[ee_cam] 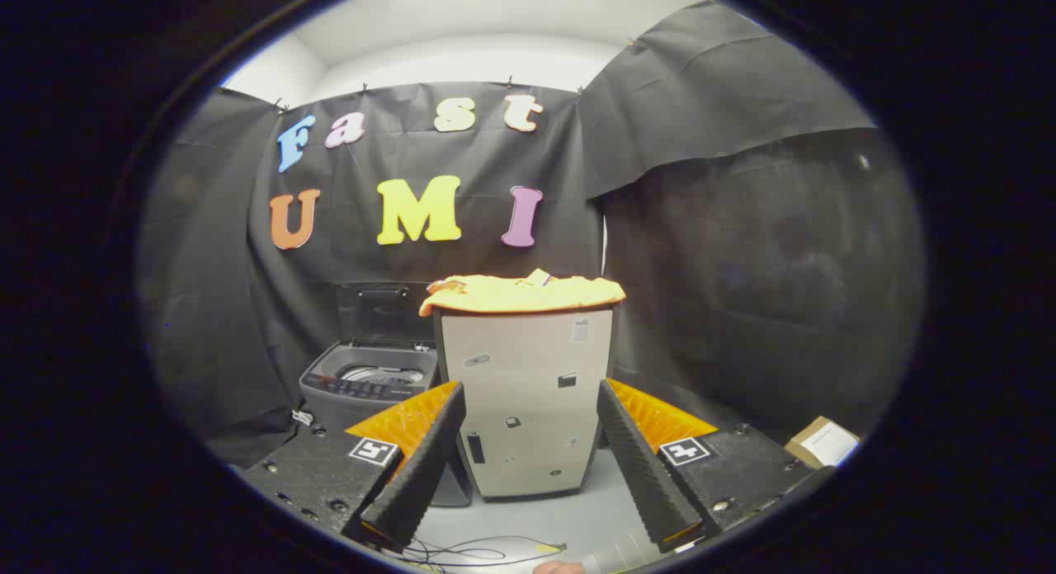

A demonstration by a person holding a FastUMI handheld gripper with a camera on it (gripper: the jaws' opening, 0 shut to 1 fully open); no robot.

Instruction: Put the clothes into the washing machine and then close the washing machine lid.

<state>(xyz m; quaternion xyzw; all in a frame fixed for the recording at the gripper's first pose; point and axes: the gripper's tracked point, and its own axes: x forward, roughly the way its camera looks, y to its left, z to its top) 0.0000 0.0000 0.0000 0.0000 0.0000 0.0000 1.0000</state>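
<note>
An orange garment [521, 294] lies spread on top of a pale cabinet [528, 401] well beyond my fingers. To the cabinet's left stands a grey top-loading washing machine [367, 384], its dark lid [386, 314] raised upright and the drum showing inside. My gripper [530, 458] is open and holds nothing. Its two fingers stand wide apart and frame the cabinet's lower half, far short of the garment.
Black cloth walls close the booth at the back and on both sides. A cardboard box [822, 442] lies on the floor to the right. Thin cables [470, 551] trail across the grey floor just below the fingers.
</note>
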